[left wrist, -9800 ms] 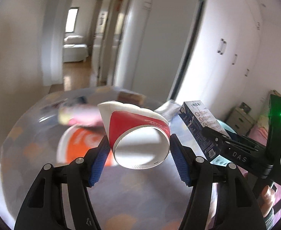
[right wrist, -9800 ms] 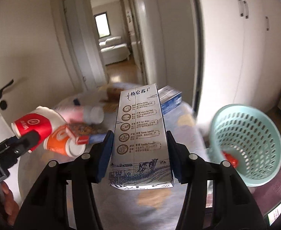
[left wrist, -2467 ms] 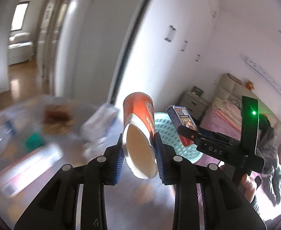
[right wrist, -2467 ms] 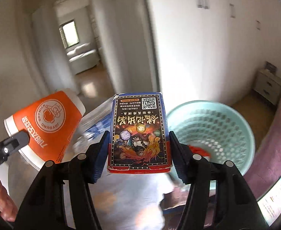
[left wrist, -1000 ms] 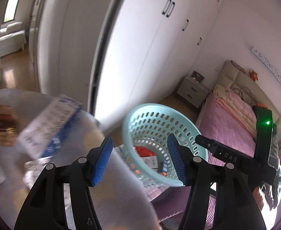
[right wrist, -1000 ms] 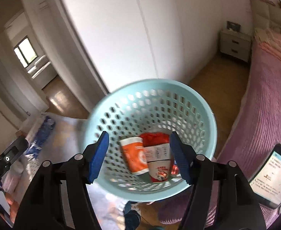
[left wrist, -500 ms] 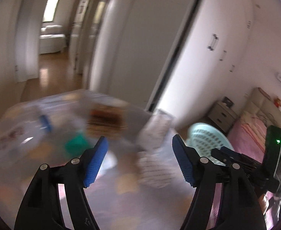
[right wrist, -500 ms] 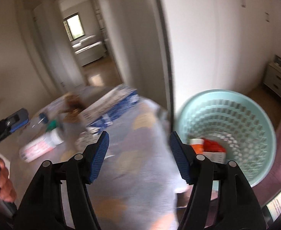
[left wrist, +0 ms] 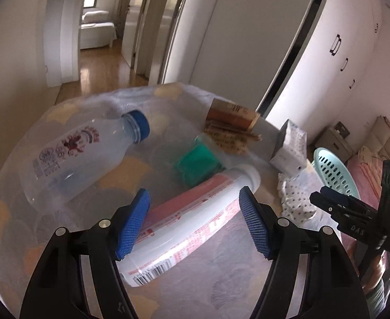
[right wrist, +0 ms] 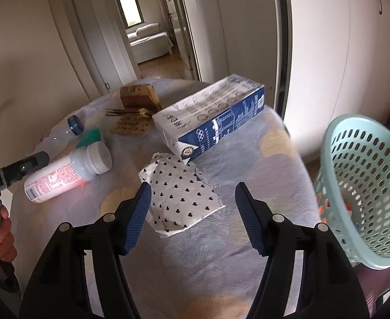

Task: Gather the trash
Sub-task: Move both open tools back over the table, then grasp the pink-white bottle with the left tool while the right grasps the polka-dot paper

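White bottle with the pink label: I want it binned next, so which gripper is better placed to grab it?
Left. The left gripper is open with the white bottle already lying between its jaws. The right gripper is open over the heart-print wrapper instead.

Carton (right wrist: pixel 211 118) behind wrapper (right wrist: pixel 180 191), bottle (right wrist: pixel 67 175) left, basket (right wrist: pixel 365 186) right

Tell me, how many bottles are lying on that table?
2. A clear bottle with a blue cap lies on the table's far left side. A white bottle with a pink label lies nearer, right in front of the left gripper. Others may be hidden.
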{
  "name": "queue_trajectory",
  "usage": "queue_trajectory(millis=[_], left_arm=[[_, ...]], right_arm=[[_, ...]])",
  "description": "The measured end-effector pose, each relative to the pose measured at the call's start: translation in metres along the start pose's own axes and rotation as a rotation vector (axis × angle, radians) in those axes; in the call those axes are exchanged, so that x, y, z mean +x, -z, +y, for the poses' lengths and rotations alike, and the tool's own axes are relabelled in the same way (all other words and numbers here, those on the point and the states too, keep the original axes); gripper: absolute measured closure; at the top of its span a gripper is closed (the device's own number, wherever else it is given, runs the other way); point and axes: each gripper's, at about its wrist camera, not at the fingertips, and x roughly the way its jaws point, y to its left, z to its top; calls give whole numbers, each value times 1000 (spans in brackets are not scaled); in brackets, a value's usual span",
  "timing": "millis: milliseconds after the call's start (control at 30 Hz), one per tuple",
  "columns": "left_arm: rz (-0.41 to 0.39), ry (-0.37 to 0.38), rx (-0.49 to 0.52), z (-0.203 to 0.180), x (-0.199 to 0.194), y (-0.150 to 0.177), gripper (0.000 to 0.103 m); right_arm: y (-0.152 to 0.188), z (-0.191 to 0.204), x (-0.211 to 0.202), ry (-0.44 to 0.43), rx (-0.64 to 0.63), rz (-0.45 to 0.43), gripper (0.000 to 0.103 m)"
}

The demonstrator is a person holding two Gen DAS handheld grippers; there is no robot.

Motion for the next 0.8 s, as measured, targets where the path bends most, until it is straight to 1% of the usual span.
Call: queue_trajectory(millis=[67, 200, 333, 433, 500, 533, 633, 800], left_arm=[[13, 1, -18, 4, 4, 2, 35], [50, 39, -44, 6, 8, 7, 35], [83, 91, -29, -4, 4, 17, 35], [101, 108, -18, -14, 2, 24, 35], [113, 113, -12, -20, 2, 27, 33], [122, 116, -8, -23, 3, 29, 31], [154, 86, 2, -32, 8, 34, 31], [170, 44, -3, -36, 19, 39, 33]], right_arm=[[0, 1, 5, -4, 0, 12, 41], [1, 2, 13, -6, -11, 36, 41], [2, 7, 18, -25, -29, 51, 41], [4, 11, 17, -42, -49, 56, 41], [5, 15, 18, -53, -65, 63, 41], [6, 18, 19, -64, -74, 71, 41], [7, 26, 21, -70, -94, 80, 41], [4, 26, 25, -55, -65, 78, 41]])
